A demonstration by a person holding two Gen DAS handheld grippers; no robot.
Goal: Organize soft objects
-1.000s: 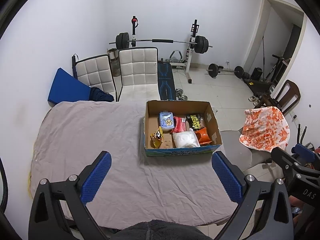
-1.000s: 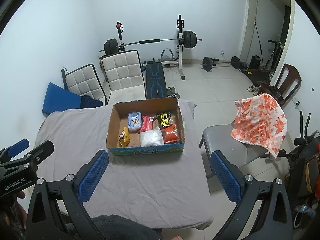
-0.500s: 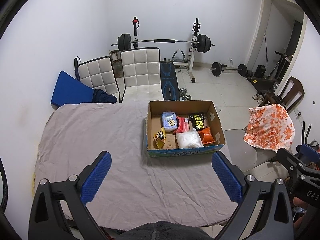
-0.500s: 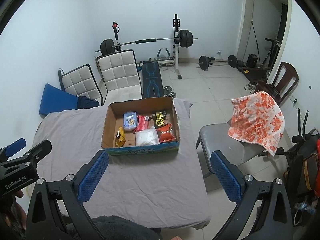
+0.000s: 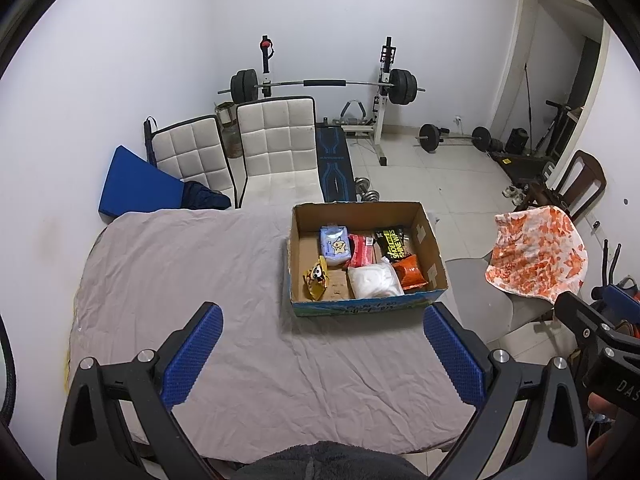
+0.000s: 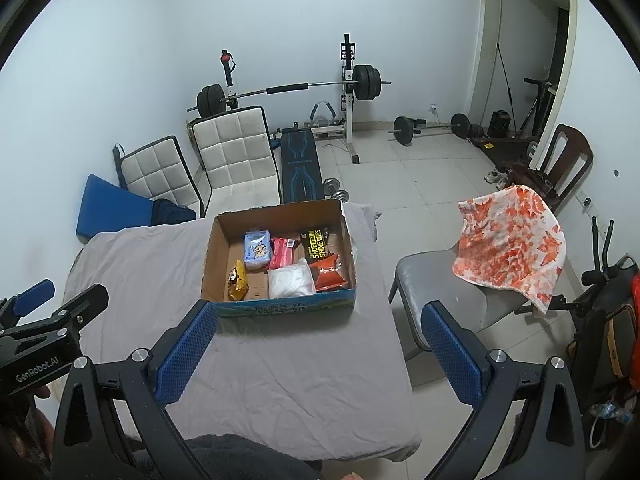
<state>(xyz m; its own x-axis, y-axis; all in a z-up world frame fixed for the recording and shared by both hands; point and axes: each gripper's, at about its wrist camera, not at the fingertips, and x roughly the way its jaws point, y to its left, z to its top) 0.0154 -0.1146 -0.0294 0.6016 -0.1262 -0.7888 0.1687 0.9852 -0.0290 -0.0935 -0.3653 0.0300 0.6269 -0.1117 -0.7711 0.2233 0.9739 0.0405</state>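
Here we hold the left gripper (image 5: 322,354) and the right gripper (image 6: 318,350) low over the grey-clothed table (image 5: 192,272), each with its blue-padded fingers (image 5: 194,354) spread wide apart and gripping nothing. Ahead of both pairs of fingers, well apart from them, sits the open brown cardboard box (image 5: 366,254) on the table, with soft packets inside: a white bag (image 5: 374,282), an orange pouch (image 5: 410,274) and a blue tissue pack (image 5: 335,243).

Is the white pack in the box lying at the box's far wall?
No, the white pack lies at the near wall of the box, beside the orange pack.
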